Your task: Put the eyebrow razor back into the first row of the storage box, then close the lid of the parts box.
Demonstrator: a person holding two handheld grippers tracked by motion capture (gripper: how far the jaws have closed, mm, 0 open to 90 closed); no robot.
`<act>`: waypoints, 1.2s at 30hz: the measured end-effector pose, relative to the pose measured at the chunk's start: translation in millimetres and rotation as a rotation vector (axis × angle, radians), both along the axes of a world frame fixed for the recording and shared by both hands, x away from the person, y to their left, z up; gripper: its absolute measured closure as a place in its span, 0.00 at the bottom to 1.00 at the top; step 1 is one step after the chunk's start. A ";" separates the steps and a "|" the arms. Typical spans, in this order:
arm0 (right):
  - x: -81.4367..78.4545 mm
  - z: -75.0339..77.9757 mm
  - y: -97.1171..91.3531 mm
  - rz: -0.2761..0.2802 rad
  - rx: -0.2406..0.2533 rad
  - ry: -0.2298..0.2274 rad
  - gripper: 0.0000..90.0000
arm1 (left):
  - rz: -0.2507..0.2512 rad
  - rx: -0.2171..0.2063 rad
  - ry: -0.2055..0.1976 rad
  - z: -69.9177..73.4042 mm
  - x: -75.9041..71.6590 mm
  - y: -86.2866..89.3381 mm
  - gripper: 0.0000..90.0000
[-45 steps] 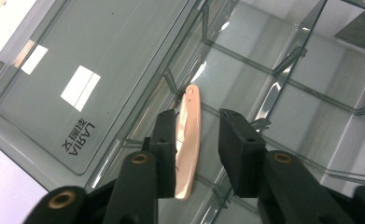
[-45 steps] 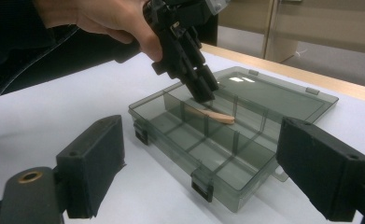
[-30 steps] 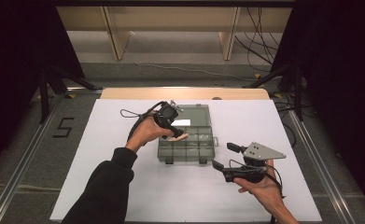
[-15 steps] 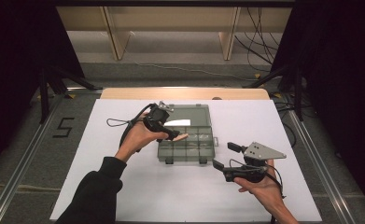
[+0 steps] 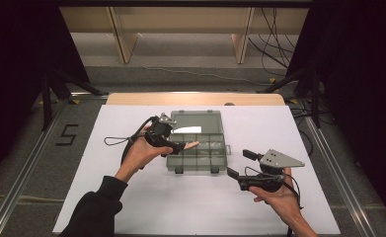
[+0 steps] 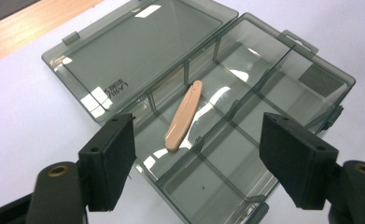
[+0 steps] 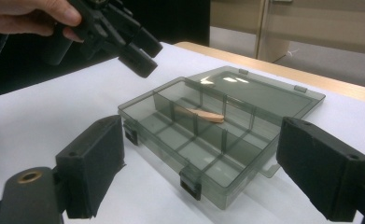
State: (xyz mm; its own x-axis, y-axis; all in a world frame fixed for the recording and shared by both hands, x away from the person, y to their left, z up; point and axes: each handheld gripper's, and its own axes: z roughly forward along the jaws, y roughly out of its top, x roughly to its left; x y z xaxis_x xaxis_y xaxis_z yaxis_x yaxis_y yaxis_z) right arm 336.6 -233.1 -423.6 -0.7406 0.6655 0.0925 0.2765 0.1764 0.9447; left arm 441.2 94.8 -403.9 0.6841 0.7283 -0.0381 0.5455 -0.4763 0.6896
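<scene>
The box (image 5: pixel 197 142) sits mid-desk (image 5: pixel 131 207) with its lid flat open behind it, and a tan stick (image 6: pixel 184 116) lies in one of the middle compartments. The left gripper (image 5: pixel 176 146) hovers by the box's left edge, jaws wide, having just opened, nothing between them. The right gripper (image 5: pixel 239 164) waits near the box's front right corner, jaws wide, empty too. So the drop-off looks done; closing the lid is probably what's left.

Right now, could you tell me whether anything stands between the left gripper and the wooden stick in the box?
Nothing visible does. The left gripper is open above the box, its lid folded back, and the stick lies uncovered in a compartment.
</scene>
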 end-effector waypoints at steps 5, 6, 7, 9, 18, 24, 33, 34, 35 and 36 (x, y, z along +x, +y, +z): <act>1.0 -0.3 -1.9 -0.010 -0.002 -0.003 0.18 | 0.022 0.001 0.000 -4.3 -3.4 5.7 0.30; 0.6 0.1 -2.8 -0.016 -0.014 0.001 0.18 | 0.021 0.003 -0.001 -4.9 -4.0 7.0 0.30; 1.1 -0.1 -3.8 -0.017 -0.017 -0.005 0.18 | 0.029 0.000 0.000 -5.7 -5.1 7.9 0.30; 2.8 -1.3 -4.9 -0.012 -0.011 -0.007 0.18 | 0.035 -0.006 -0.003 -7.1 -6.1 9.2 0.30; 5.8 -1.8 -12.1 -0.047 -0.012 0.006 0.18 | 0.047 -0.014 -0.002 -16.3 -9.1 11.0 0.29; 6.7 -2.9 -11.5 -0.046 -0.015 -0.004 0.18 | 0.060 -0.017 0.006 -20.7 -10.8 13.0 0.27; 9.2 -4.2 -12.6 -0.046 -0.012 0.001 0.18 | 0.093 -0.012 0.034 -27.6 -11.5 15.8 0.27; 9.7 -4.4 -12.9 -0.051 -0.015 -0.002 0.18 | 0.083 0.003 0.041 -27.7 -11.3 16.7 0.27; 10.1 -4.2 -13.8 -0.049 -0.024 0.001 0.18 | 0.080 0.009 0.048 -28.1 -11.3 16.9 0.28; 10.2 -4.2 -13.7 -0.056 -0.022 0.000 0.18 | 0.077 0.028 0.064 -27.1 -11.5 17.1 0.29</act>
State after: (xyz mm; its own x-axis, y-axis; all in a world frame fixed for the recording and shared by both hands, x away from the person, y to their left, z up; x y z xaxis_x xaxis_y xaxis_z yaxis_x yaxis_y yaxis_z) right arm 346.8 -246.9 -427.8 -0.7018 0.7081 0.0777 0.2870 0.1811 0.9407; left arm 429.7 112.0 -431.0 0.6232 0.7798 -0.0591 0.6235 -0.4498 0.6395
